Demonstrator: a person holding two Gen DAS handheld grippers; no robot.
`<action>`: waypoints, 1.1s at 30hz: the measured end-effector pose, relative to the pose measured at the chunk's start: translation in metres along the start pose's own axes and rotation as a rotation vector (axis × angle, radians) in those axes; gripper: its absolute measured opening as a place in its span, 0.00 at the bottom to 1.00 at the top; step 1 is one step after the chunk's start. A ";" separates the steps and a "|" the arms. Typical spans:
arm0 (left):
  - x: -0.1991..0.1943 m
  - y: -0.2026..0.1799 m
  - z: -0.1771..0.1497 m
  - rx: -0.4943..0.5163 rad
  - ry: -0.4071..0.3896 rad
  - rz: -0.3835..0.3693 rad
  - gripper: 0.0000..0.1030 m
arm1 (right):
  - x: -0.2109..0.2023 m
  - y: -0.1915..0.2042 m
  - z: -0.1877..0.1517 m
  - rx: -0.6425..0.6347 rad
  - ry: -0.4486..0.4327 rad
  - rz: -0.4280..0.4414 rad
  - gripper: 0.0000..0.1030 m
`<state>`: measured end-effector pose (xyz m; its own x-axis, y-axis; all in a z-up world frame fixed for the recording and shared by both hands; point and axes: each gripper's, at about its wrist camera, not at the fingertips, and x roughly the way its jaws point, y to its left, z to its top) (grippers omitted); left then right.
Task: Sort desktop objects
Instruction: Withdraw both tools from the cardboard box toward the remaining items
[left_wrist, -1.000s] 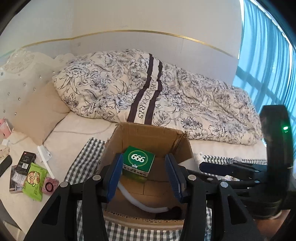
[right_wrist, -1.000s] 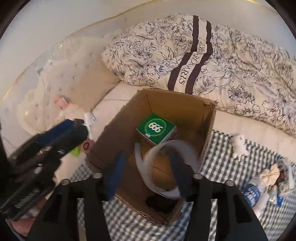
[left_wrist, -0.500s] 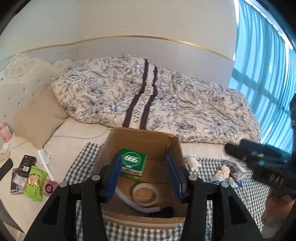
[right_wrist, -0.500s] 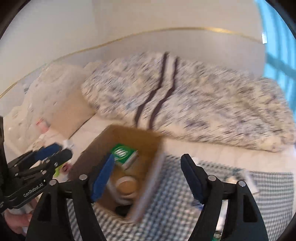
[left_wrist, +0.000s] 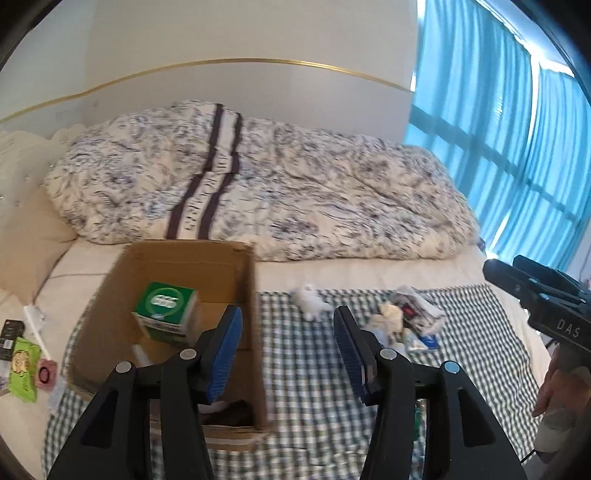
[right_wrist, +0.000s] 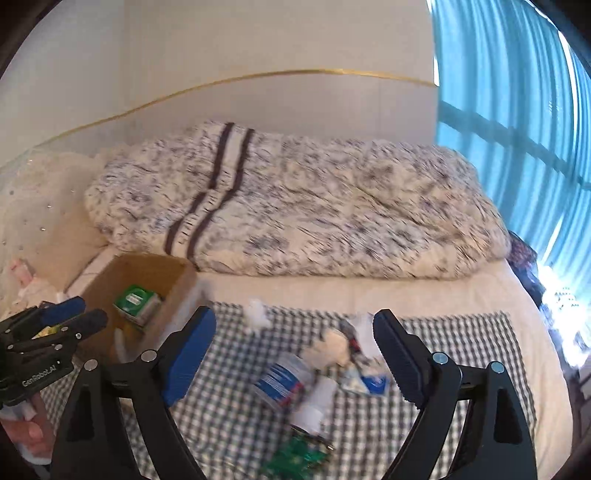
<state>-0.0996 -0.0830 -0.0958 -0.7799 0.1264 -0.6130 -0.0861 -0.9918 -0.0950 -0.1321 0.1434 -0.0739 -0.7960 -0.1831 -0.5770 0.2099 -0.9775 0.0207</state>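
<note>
Left gripper: the left gripper (left_wrist: 287, 349) has its blue-padded jaws spread apart with nothing between them, hovering over the right wall of the box.
Right gripper: the right gripper (right_wrist: 295, 354) is likewise released and empty, its jaws wide above the pile.
Sorted so far: the open brown cardboard box (left_wrist: 251, 295) sits at 9 o'clock on the green-and-white checked cloth (left_wrist: 303, 369); inside stand a green carton with a white round label (left_wrist: 166, 314), a bit of curved white tubing and something dark at the near wall.
Left to do: by my judgement most of the job remains. A loose pile lies at 3 o'clock of the box, well apart from it: a small white plush toy (left_wrist: 310, 301), a crumpled cream wad (right_wrist: 332, 347), a white bottle with a blue label (right_wrist: 284, 380), a white tube-like item, a blue-and-white sachet (right_wrist: 369, 382) and a green patterned packet (right_wrist: 295, 456).
Off the cloth: a lime-green snack packet (left_wrist: 23, 363) and a pink sachet (left_wrist: 46, 373) lie at 9 o'clock of the box on the cream sheet; whether they belong to the task I cannot tell.
Only in left view: the box interior in detail, those stray packets, and the right tool's body at 3 o'clock.
Only in right view: the bottle, the green packet at 6 o'clock, and the left tool held in a hand at 9 o'clock.
Backdrop: a floral duvet (right_wrist: 295, 206) at 12 o'clock.
</note>
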 end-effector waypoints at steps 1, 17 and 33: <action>0.004 -0.007 -0.001 0.007 0.004 -0.009 0.56 | 0.002 -0.006 -0.003 -0.001 0.006 -0.002 0.85; 0.063 -0.050 -0.022 0.093 0.119 -0.035 0.62 | 0.068 -0.034 -0.062 0.022 0.350 0.059 0.85; 0.125 -0.068 -0.047 0.137 0.261 -0.088 0.62 | 0.118 -0.022 -0.111 -0.048 0.465 0.090 0.85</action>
<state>-0.1626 0.0012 -0.2030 -0.5815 0.1956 -0.7897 -0.2431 -0.9681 -0.0608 -0.1682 0.1547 -0.2330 -0.4374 -0.1900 -0.8789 0.3013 -0.9519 0.0558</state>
